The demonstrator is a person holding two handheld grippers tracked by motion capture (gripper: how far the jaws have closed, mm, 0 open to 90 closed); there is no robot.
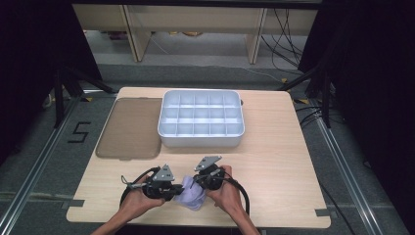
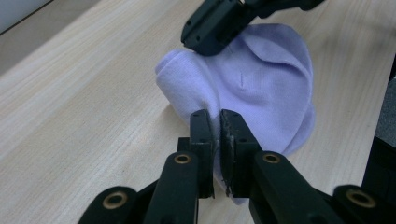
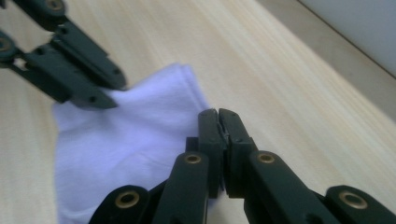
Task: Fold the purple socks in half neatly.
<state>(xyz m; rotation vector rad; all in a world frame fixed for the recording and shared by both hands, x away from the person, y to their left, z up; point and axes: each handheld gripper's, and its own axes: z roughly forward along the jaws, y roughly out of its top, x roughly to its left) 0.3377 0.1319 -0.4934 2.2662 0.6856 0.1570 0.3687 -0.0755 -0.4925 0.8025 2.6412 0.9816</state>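
Observation:
A pale lilac sock (image 1: 192, 194) lies bunched on the wooden table near its front edge, between my two grippers. My left gripper (image 1: 172, 190) comes at it from the left and is shut on its edge; in the left gripper view the sock (image 2: 261, 84) is pinched between the black fingers (image 2: 202, 135). My right gripper (image 1: 199, 181) holds the sock's other side. In the right gripper view its jaws are closed on the edge of the sock (image 3: 130, 135), with the left gripper (image 3: 105, 91) gripping the far corner.
A white divided tray (image 1: 201, 119) with many empty compartments stands at the back middle of the table (image 1: 274, 161). Left of it lies a flat brownish translucent lid (image 1: 128, 128). Dark stands and cables surround the table.

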